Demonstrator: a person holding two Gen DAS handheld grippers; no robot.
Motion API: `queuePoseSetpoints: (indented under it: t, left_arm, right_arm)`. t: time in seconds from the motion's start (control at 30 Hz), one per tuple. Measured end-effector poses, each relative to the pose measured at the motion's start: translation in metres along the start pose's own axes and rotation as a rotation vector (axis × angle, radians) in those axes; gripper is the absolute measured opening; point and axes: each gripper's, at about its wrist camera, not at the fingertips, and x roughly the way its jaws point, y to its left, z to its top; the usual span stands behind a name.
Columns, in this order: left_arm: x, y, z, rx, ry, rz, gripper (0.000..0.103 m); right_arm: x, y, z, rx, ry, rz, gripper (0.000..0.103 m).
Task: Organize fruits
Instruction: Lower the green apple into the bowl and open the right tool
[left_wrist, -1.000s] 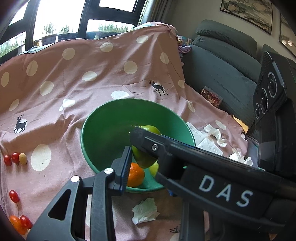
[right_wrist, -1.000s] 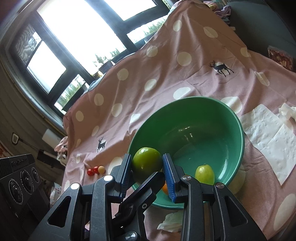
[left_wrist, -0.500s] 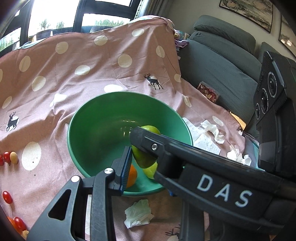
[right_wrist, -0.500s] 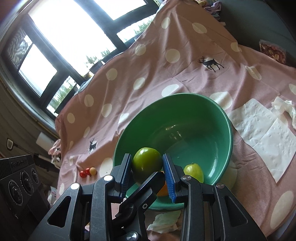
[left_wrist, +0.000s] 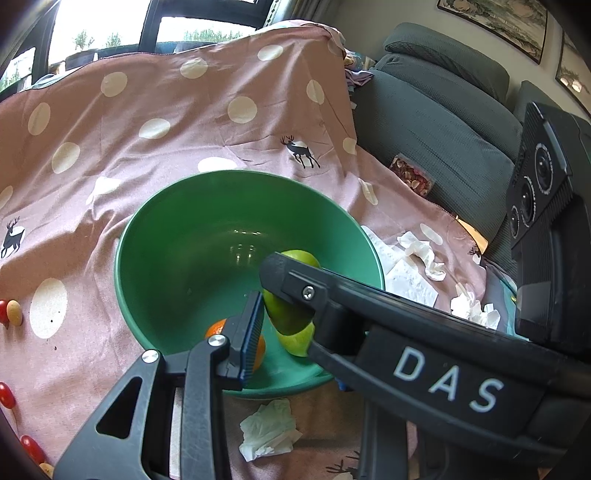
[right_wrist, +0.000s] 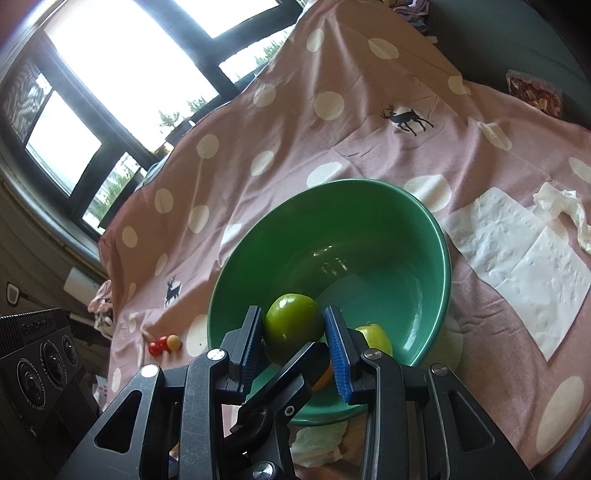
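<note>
A dark green apple (right_wrist: 291, 323) sits clamped between the blue pads (right_wrist: 338, 354) of my right gripper (right_wrist: 295, 332), just over the near inside of the green bowl (right_wrist: 332, 182). In the bowl lie a yellow-green apple (right_wrist: 375, 336) and an orange (right_wrist: 323, 376). In the left wrist view the right gripper (left_wrist: 295, 310) crosses in front with the green apple (left_wrist: 291, 317). It hides one finger of my left gripper (left_wrist: 295, 328), whose blue pad (left_wrist: 251, 332) stands above the orange (left_wrist: 216, 326) in the bowl (left_wrist: 221, 177). I see nothing held in the left gripper.
Cherry tomatoes (left_wrist: 5, 395) lie on the pink dotted cloth (left_wrist: 147, 110) left of the bowl, with a trio (right_wrist: 162, 343) further back. A crumpled tissue (left_wrist: 267, 430) lies in front of the bowl and napkins (right_wrist: 517, 258) to its right. A grey sofa (left_wrist: 443, 129) bounds the right side.
Both views have swung slightly, so the bowl sits a little further left. The green apple stays clamped in the right gripper over the bowl's near side.
</note>
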Motion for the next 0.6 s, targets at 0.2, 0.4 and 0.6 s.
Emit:
queuePoseSetpoints:
  t: [0.2, 0.4, 0.6]
  left_arm:
    - [0.0033, -0.0001, -0.0014, -0.005, 0.009, -0.009, 0.032]
    - [0.0052, 0.0000, -0.0029, -0.013, 0.011, -0.014, 0.032]
    - [0.0092, 0.0014, -0.0024, -0.018, 0.023, -0.025, 0.032]
  right_arm:
    - [0.0010, -0.0021, -0.0001, 0.005, 0.007, -0.012, 0.037]
    - [0.0018, -0.0040, 0.0000, 0.012, 0.013, -0.019, 0.037]
    - [0.0035, -0.0066, 0.0002, 0.016, 0.017, -0.029, 0.037]
